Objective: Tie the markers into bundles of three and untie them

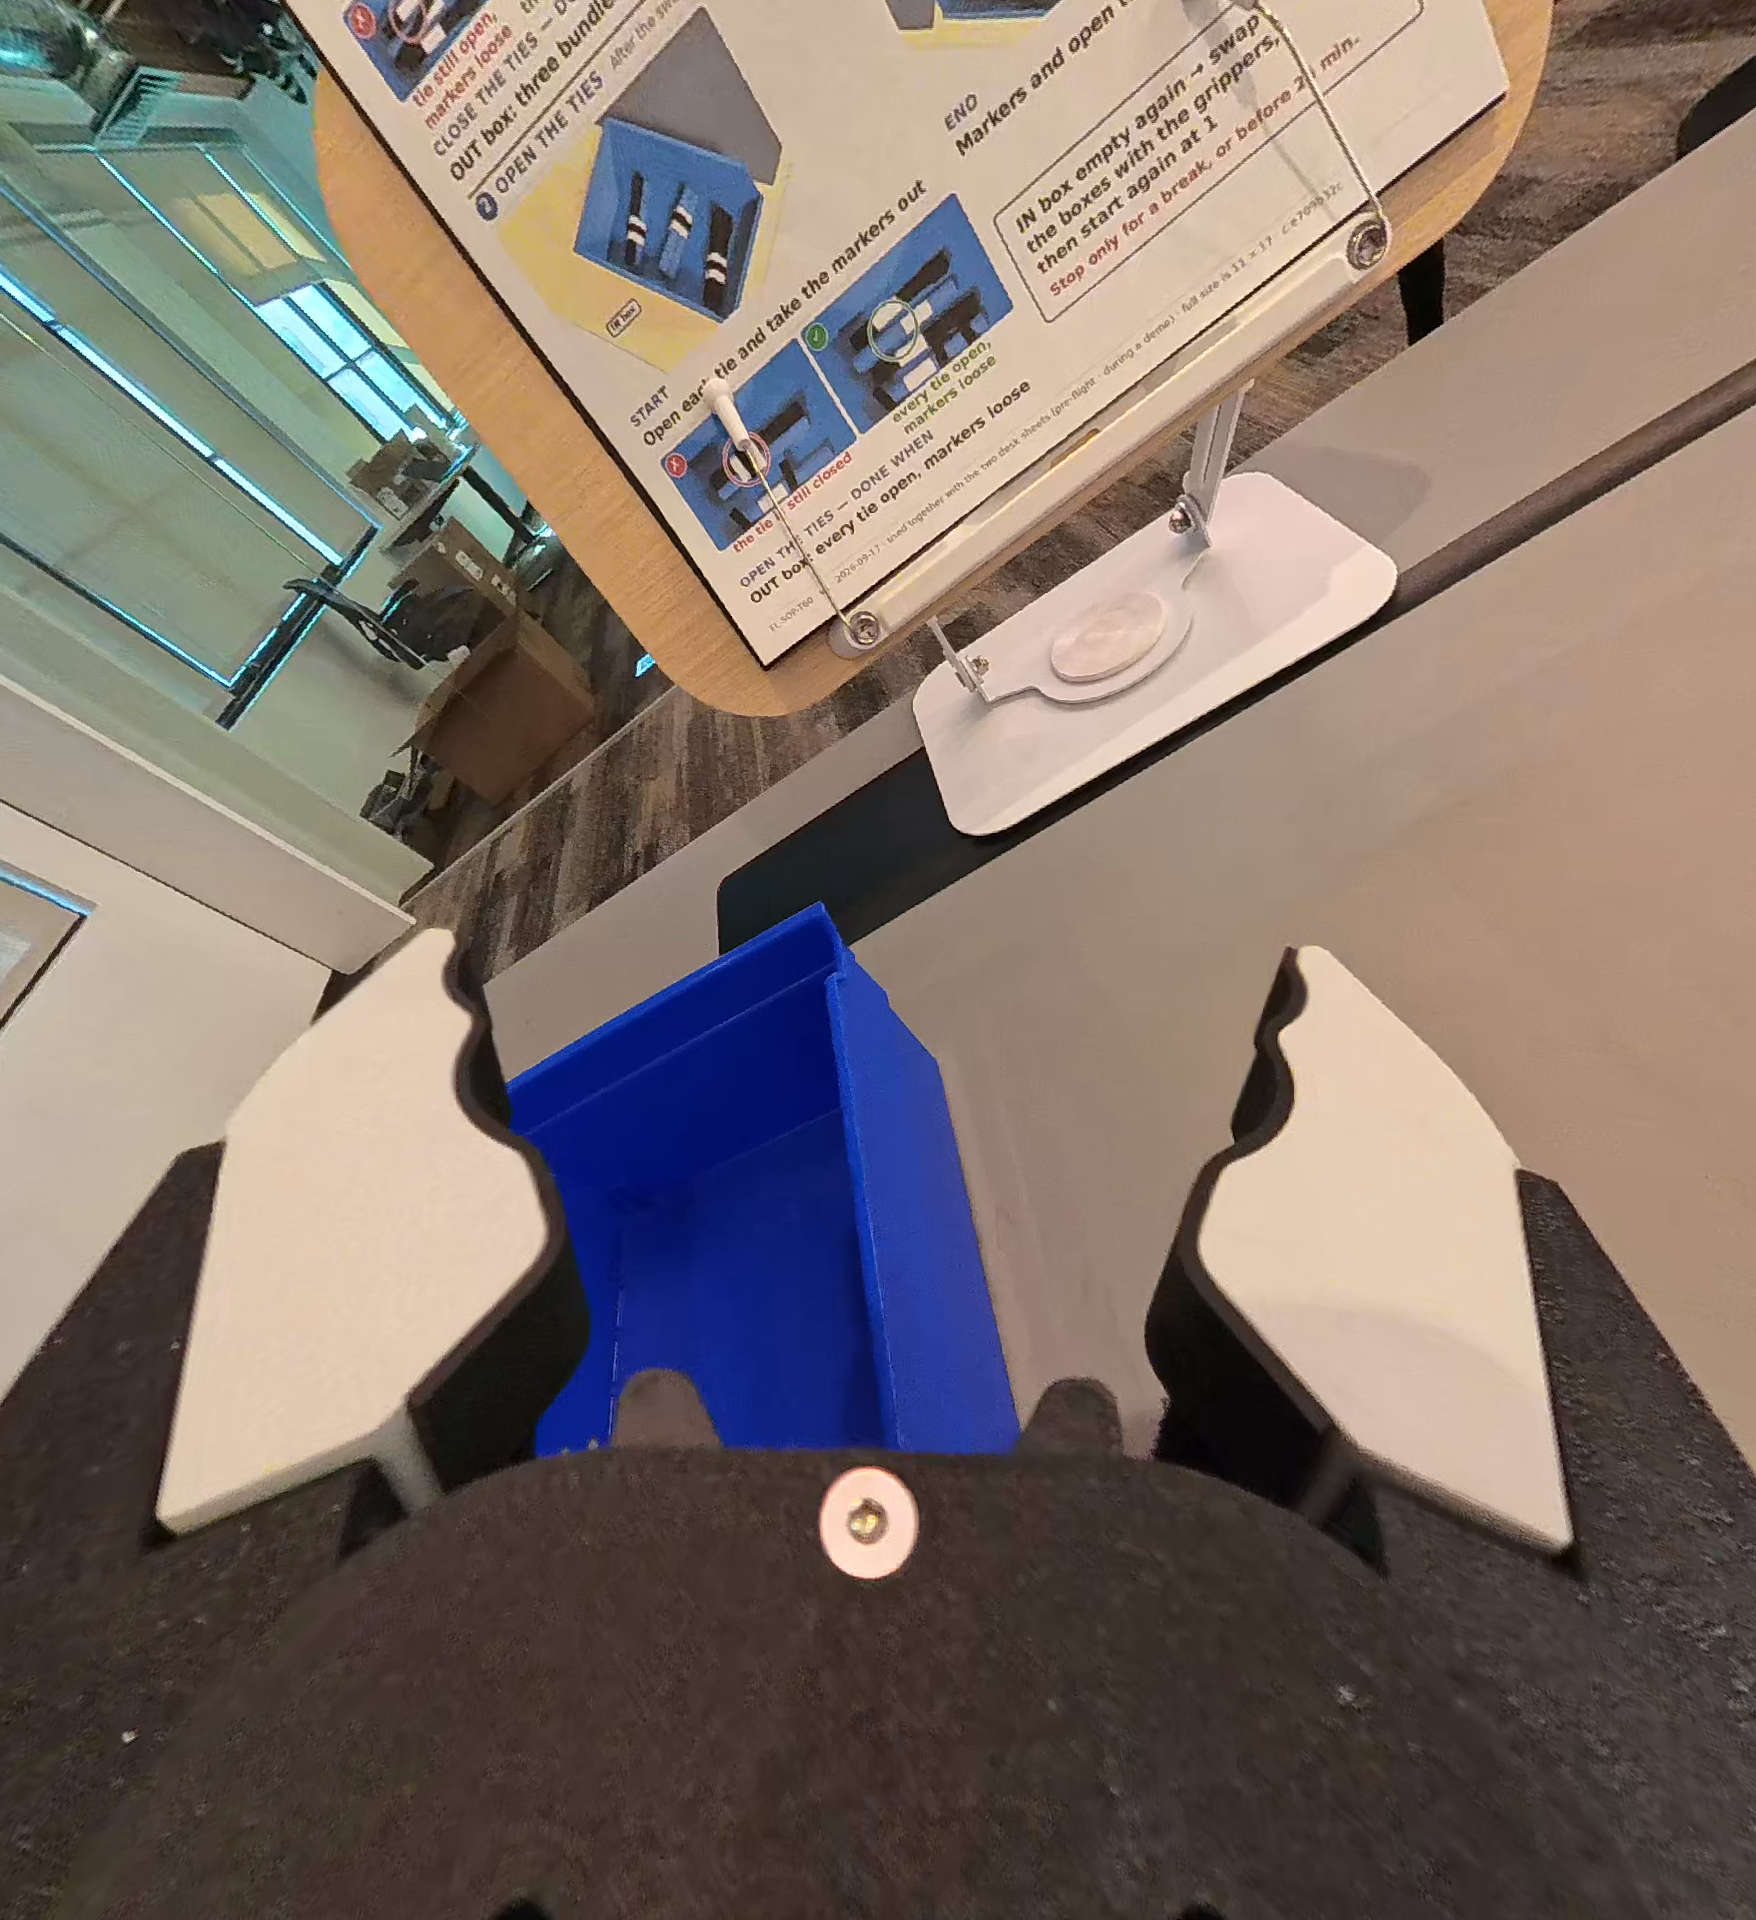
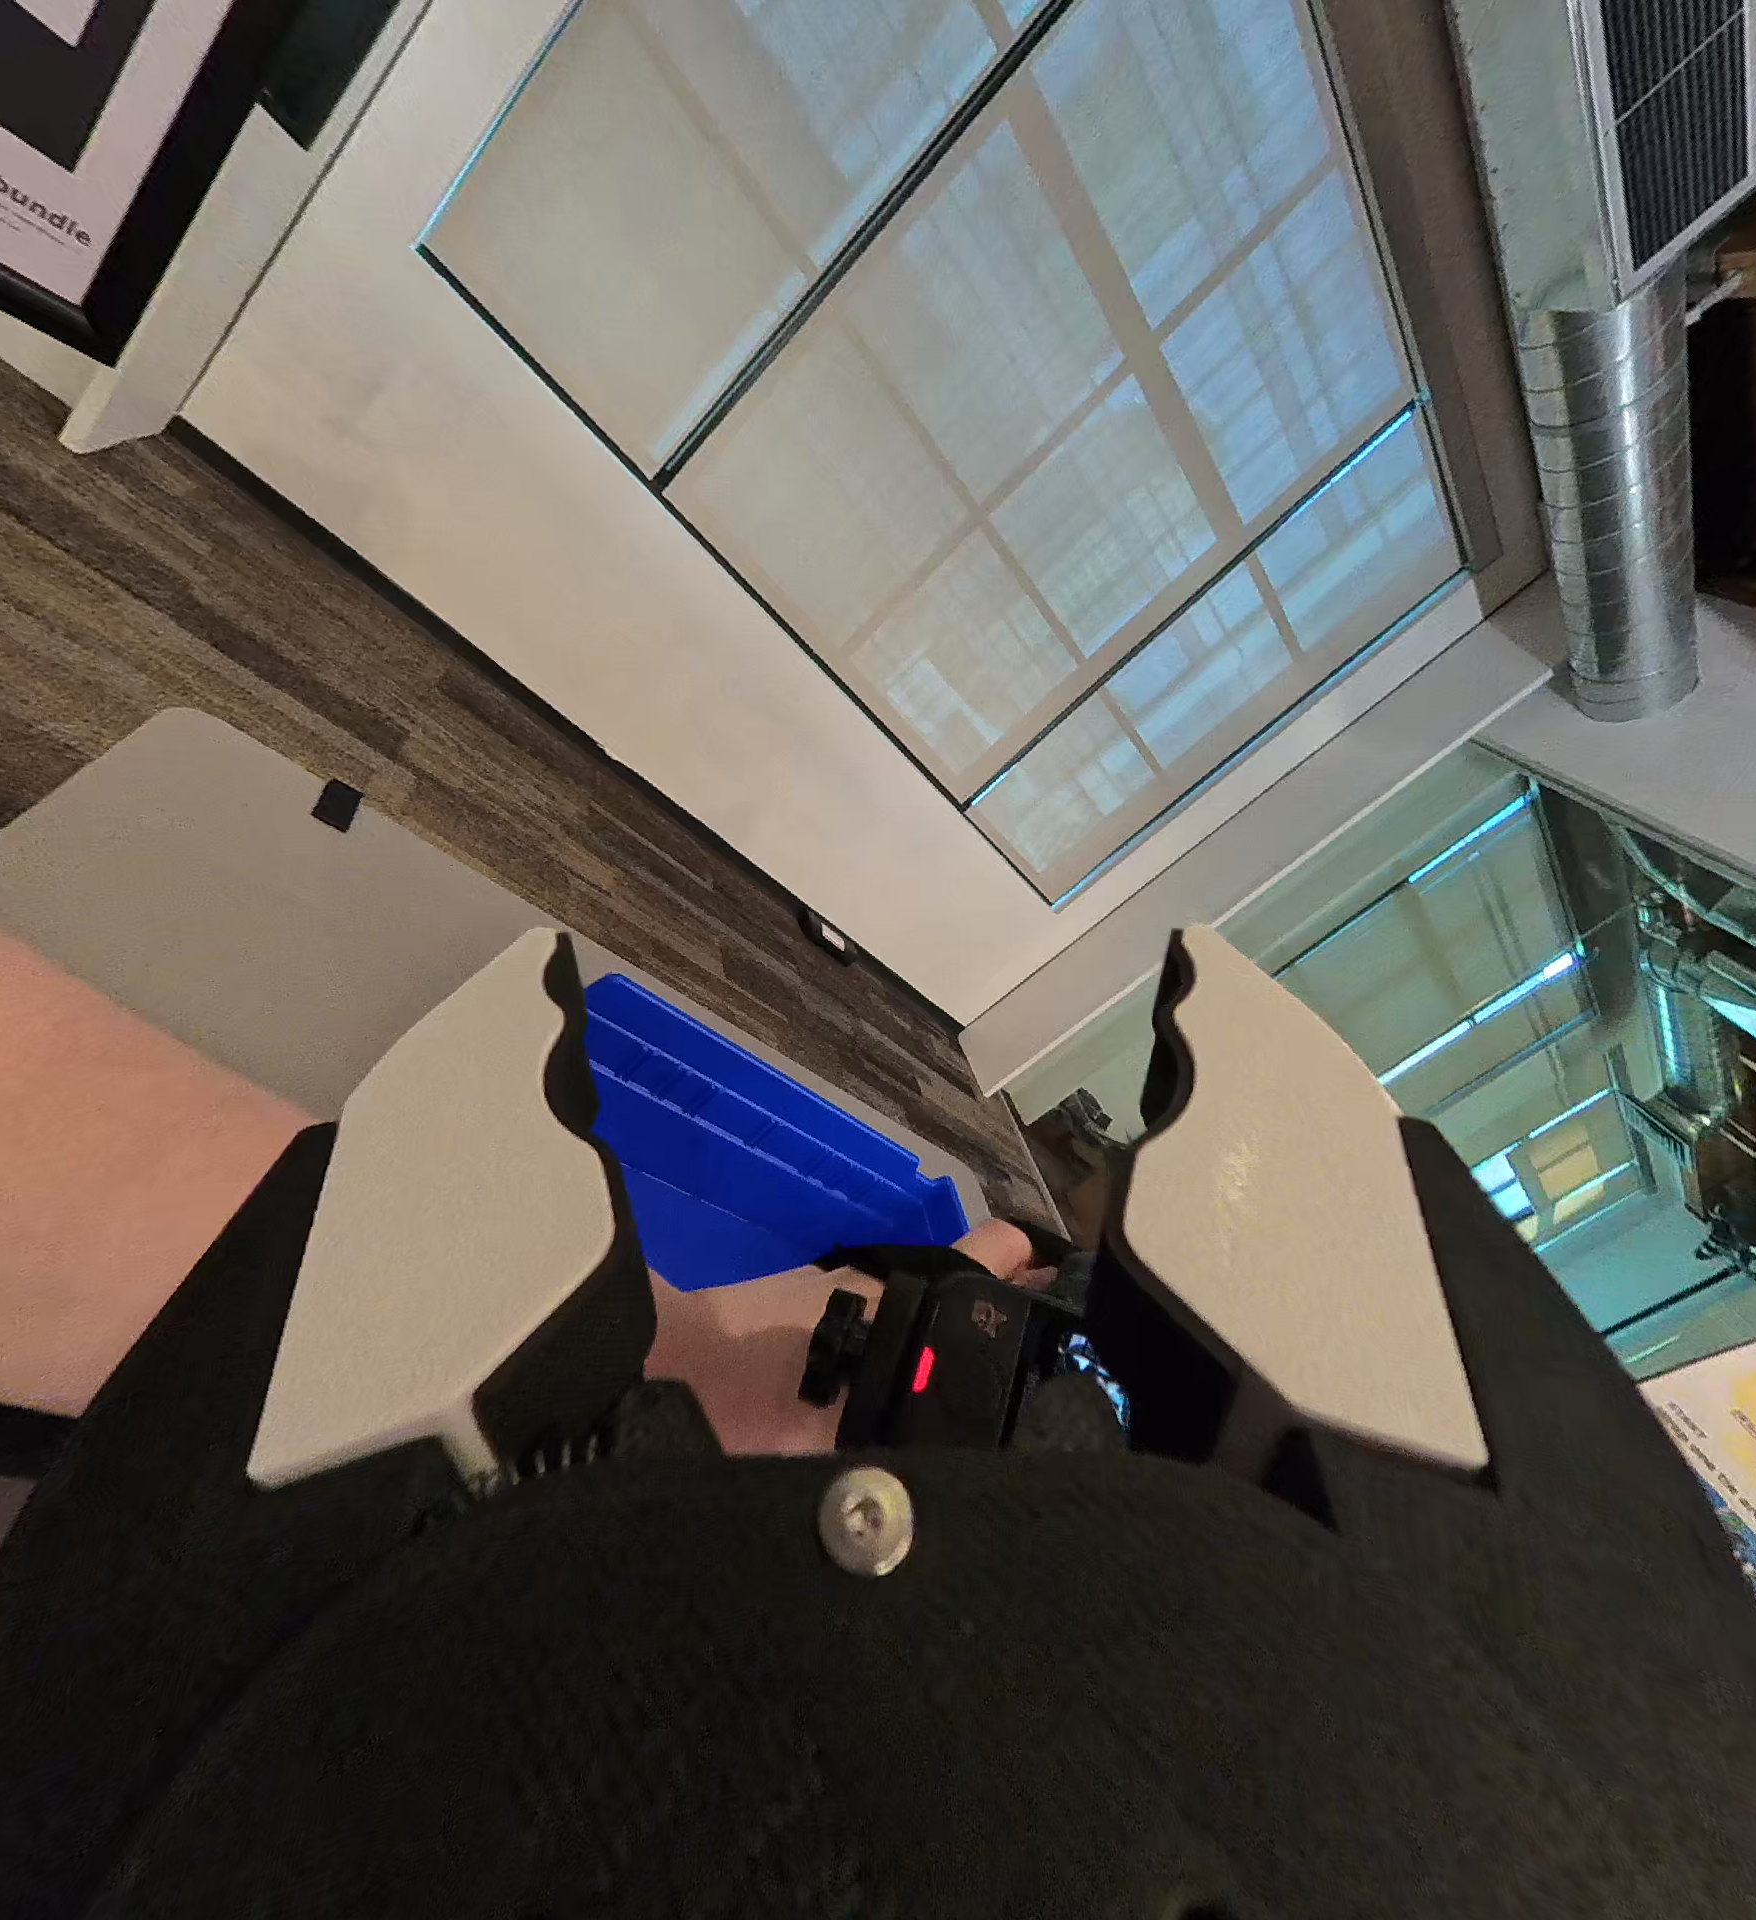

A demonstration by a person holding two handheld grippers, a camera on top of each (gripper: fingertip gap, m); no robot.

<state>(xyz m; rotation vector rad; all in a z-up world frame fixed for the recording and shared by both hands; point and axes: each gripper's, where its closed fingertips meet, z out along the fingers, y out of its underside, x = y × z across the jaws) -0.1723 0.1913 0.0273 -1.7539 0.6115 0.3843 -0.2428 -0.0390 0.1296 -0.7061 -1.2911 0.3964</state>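
My left gripper (image 1: pixel 874 1049) has its fingers spread, nothing between them, with the blue bin (image 1: pixel 749 1195) directly ahead below. Bare grey table (image 1: pixel 1476 935) lies open rightward; the white stand base (image 1: pixel 1154 665) and tilted instruction board (image 1: pixel 853 312) block beyond.

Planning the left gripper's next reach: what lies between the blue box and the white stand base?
Only bare grey table separates the blue box from the white stand base, seen in the left wrist view.

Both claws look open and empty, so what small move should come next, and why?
Probably tip the left gripper down toward the blue plastic box. Its jaws gape with nothing between them, no markers show in either view, and the right gripper points at the windows.
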